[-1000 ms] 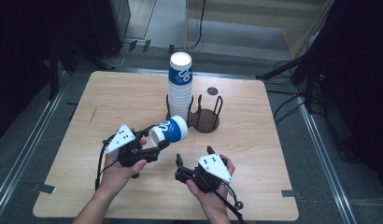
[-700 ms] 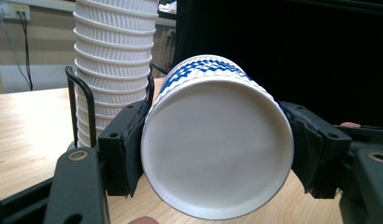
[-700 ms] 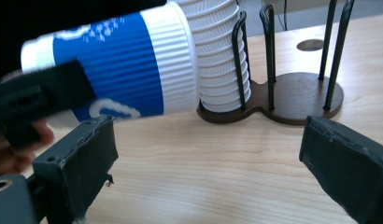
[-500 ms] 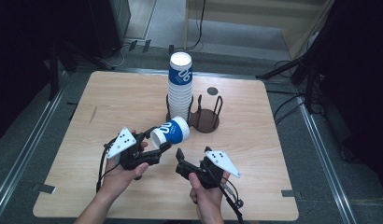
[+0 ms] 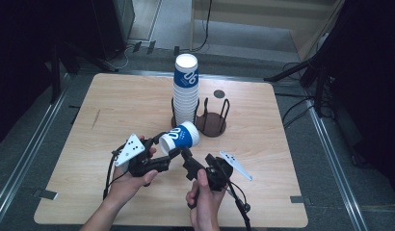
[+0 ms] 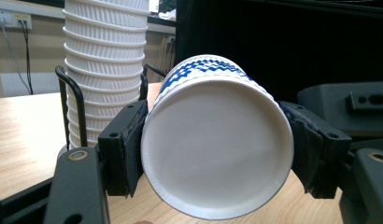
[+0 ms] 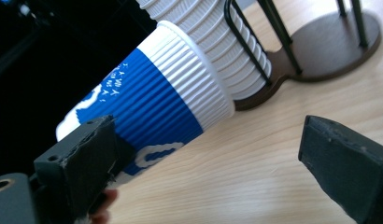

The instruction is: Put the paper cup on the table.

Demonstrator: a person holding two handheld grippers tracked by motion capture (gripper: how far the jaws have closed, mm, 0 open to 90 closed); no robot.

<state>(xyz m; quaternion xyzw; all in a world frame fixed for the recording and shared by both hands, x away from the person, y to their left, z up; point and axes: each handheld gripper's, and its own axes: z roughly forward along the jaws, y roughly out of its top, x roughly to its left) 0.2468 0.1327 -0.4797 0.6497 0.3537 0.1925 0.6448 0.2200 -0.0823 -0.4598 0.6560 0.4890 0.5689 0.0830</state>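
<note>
A blue-and-white ribbed paper cup [image 5: 182, 136] lies on its side above the table, with my left gripper [image 5: 167, 144] shut on its base end. In the left gripper view the cup's white bottom [image 6: 217, 149] faces the camera, and both pads of the left gripper [image 6: 216, 154] press on its sides. My right gripper [image 5: 195, 161] sits just below the cup on the near side, open. In the right gripper view the cup [image 7: 152, 102] lies beside the left jaw, while the right gripper [image 7: 213, 158] stands wide with bare table between its jaws.
A tall stack of cups [image 5: 186, 86] stands in a black wire holder mid-table. An empty wire holder on a round brown base [image 5: 212, 122] sits to its right. A small dark disc [image 5: 218, 94] lies behind. The wooden table [image 5: 282, 144] has free room left and right.
The right gripper has rolled, so its grey plate now points to the right, and its jaws have edged closer under the cup. The left gripper and cup have stayed put.
</note>
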